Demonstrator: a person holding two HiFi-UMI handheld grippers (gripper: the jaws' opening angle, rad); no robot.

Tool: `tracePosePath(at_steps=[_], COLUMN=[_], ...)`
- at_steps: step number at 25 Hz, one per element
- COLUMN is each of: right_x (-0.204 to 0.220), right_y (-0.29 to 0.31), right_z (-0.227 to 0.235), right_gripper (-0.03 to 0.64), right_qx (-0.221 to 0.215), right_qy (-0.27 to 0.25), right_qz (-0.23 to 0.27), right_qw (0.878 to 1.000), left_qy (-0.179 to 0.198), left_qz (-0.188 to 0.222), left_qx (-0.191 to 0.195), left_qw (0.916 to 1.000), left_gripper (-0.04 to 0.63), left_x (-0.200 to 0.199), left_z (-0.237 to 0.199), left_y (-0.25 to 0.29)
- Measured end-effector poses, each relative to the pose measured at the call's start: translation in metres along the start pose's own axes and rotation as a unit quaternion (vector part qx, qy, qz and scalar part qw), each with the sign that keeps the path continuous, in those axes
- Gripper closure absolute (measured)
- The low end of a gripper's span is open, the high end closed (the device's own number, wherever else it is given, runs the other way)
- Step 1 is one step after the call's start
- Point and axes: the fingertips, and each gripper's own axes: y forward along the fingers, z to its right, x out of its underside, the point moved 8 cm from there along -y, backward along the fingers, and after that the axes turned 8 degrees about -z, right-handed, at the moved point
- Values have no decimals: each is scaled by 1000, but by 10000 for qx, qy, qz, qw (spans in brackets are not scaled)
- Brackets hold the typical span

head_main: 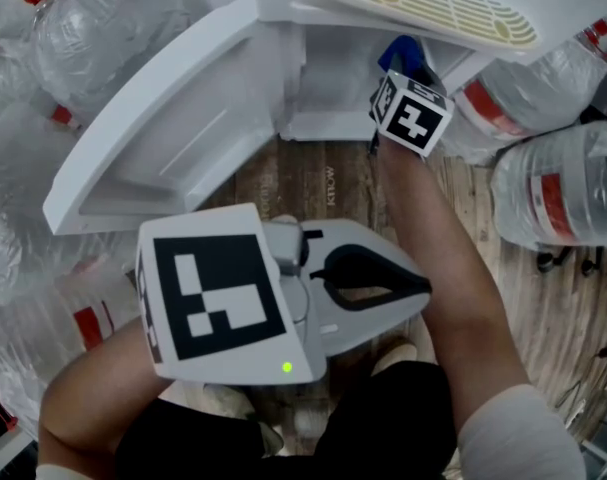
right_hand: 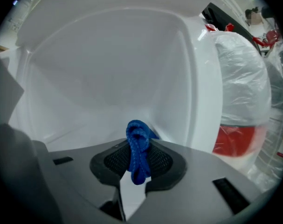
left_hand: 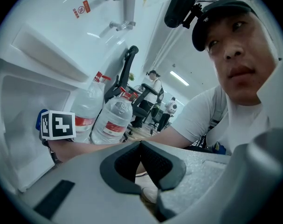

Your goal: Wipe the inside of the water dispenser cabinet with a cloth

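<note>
- The bunched blue cloth (right_hand: 137, 135) is pinched between the dark ribbed pads of the right gripper (right_hand: 139, 149). A knot of fabric sticks out past the tips, and the jaws are clamped tight on it.
- The cloth is at the mouth of the white plastic water dispenser cabinet (right_hand: 108, 64). It points at the smooth back wall, close to the inner right corner. I cannot tell whether the fabric touches any surface.
- The right gripper view shows the cabinet interior bare and glossy, with no obvious dirt.
- The cabinet's white door (head_main: 173, 128) is swung wide to the left, and a cream slotted panel (head_main: 423, 3) lies across the top.
- The left gripper (left_hand: 141, 146) is held back over the person's lap, well away from the cabinet. Its fingers are pressed together with nothing between them.
- Large clear plastic water bottles with red labels (head_main: 553, 193) crowd both sides of the cabinet on the wooden plank floor (head_main: 323, 183).
- My reading is that the wiping is either under way or about to begin, with the cloth already inside the opening.
- The next move probably calls for pressing the protruding fabric against a wall or the floor of the compartment and sweeping it across. The grip has to stay firm so the bundle does not slip out.
</note>
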Motion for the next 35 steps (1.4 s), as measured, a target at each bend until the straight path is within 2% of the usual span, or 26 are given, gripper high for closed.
tracePosePath(at_steps=[8, 15, 21, 26, 29, 35], right_x=[11, 24, 16, 11, 16, 35], right_y=[-24, -30, 7, 45, 64, 67], right_z=[15, 12, -8, -20, -18, -15], right_gripper=[535, 535, 534, 534, 534, 534], right_qx=[-129, -244, -273, -122, -106, -3], right_qy=[-54, -331, -452, -288, -109, -95], right_qz=[-52, -95, -135, -309, -422, -692], right_qw=[9999, 9991, 9985, 9990, 9990, 9976], left_qy=[15, -1, -12, -108, -179, -252], left_qz=[12, -40, -63, -89, -96, -153], left_qx=[34, 93, 70, -61, -129, -146], left_qw=[10000, 9999, 10000, 9999, 9997, 9995], left_gripper=[595, 595, 595, 595, 595, 595], left_x=[0, 2, 3, 6, 8, 12], left_z=[-2, -4, -6, -7, -8, -9], left_y=[2, 6, 9, 5, 2, 4])
